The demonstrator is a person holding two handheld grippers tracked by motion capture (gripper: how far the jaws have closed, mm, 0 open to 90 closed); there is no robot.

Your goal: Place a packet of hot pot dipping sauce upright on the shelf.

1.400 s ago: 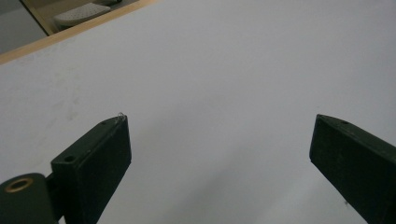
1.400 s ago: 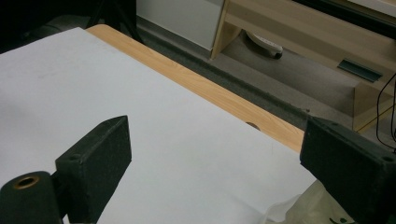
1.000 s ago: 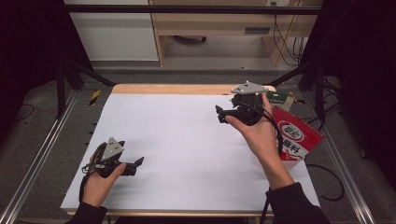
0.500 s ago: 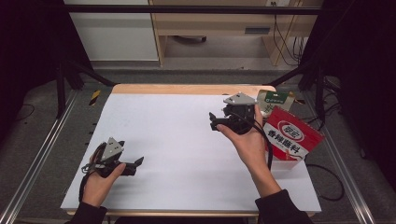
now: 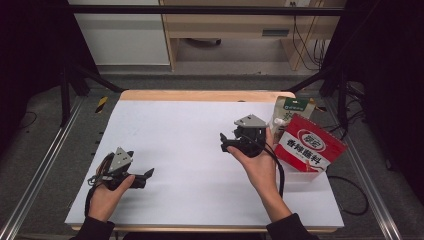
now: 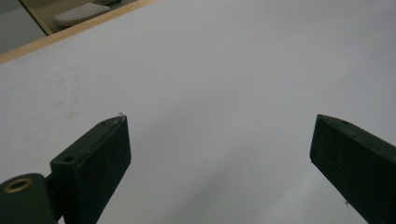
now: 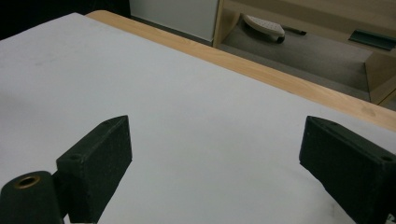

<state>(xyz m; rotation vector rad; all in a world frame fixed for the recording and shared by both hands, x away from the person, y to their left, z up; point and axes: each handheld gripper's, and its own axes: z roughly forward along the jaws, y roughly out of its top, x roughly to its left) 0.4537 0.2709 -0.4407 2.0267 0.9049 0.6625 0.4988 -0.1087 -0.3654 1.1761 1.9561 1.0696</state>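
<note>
Above the tabletop (image 5: 200,125), we label:
Left hand-held gripper (image 5: 142,178): jaws apart, empty.
Right hand-held gripper (image 5: 226,142): jaws apart, near red seasoning pouch (image 5: 311,146).

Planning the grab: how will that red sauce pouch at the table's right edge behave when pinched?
The red sauce pouch looks like a soft, glossy packet, so it probably flexes and may slip. It leans against the green pouch, so a push likely topples or slides both. The open right gripper is nearest.

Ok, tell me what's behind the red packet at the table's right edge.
A green-and-white pouch stands behind the red packet, which hides its lower part.
</note>
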